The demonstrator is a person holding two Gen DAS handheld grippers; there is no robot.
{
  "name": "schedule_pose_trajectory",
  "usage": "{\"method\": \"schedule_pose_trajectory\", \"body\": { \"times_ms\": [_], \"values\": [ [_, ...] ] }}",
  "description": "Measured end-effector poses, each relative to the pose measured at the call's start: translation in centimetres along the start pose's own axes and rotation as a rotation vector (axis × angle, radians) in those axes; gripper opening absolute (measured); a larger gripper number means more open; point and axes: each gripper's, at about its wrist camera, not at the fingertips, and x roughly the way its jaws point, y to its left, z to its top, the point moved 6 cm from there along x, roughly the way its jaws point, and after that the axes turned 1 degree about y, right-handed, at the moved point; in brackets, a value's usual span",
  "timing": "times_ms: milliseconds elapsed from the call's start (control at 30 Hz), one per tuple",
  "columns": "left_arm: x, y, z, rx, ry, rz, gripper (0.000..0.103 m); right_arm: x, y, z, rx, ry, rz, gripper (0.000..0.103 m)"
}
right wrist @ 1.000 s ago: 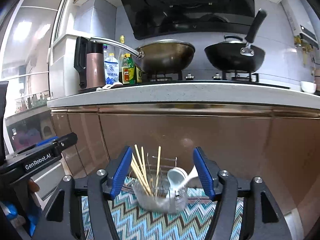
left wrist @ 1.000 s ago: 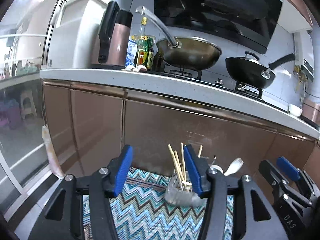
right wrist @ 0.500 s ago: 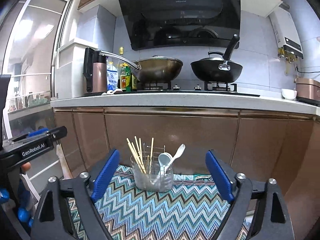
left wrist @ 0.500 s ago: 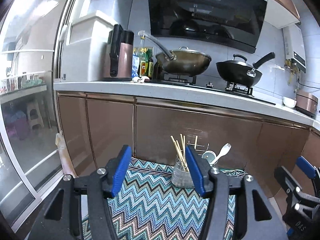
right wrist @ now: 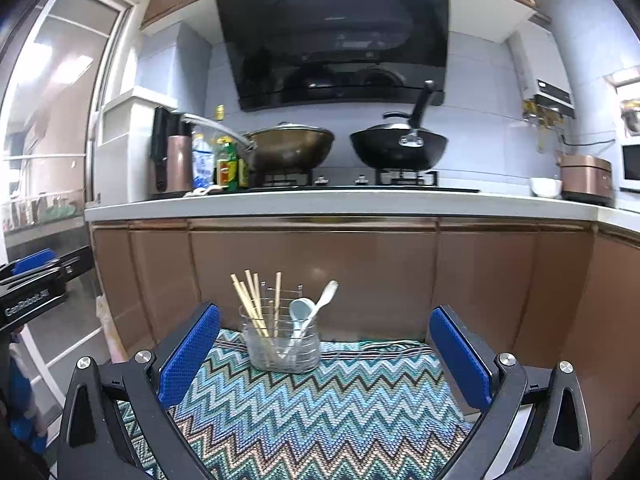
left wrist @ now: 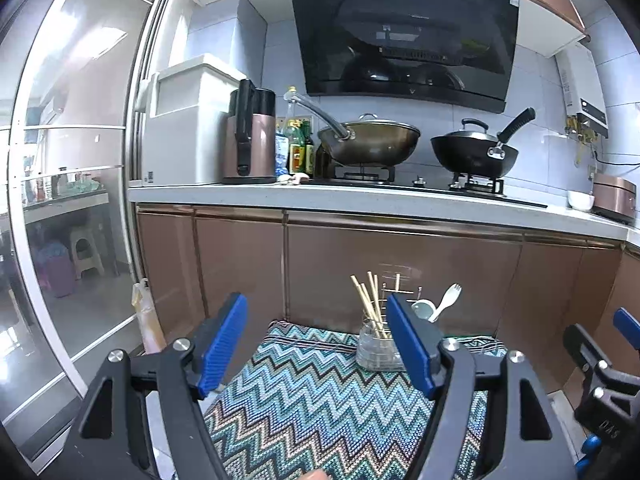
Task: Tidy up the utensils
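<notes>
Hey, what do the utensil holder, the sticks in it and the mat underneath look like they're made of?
The utensil holder looks like clear glass or plastic with a wire rack: you see the contents through its wall. The chopsticks look like pale bamboo or wood, matte and straw-coloured. The mat appears to be woven or knitted fabric, with a ribbed zigzag texture in teal, blue and tan.

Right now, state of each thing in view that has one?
left gripper: open, empty, jaws just opened further
right gripper: open, empty, jaws just opened further
glass holder: upright on mat
chopsticks: standing in holder
white spoons: in holder
zigzag mat: flat
brass wok: lidded
</notes>
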Motion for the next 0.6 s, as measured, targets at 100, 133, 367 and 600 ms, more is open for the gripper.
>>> {"method": "schedule_pose_trajectory", "body": {
  "times_ms": [100, 133, 367, 600],
  "values": [
    [-0.2, 0.2, 0.0, -0.002, 0.0, 0.021, 0.071, -0.5, -0.6, 0.1, 0.009, -0.008, -0.026, 0.103],
    [-0.4, 0.3, -0.1, -0.001, -0.002, 0.022, 0.071, -0.8, -0.9, 0.1, 0.009, -0.012, -0.041, 0.103],
    [-1.4, 0.4, -0.1, 0.023, -0.039, 0.063, 0.071, -1.0, -1.2, -0.3, -0.011, 0.008, -0.069, 0.103],
    [-1.8, 0.2, -0.1, 0.038, -0.045, 0.058, 0.071, -1.4, -1.0, -0.5, -0.02, 0.009, -0.072, 0.103]
  ]
}}
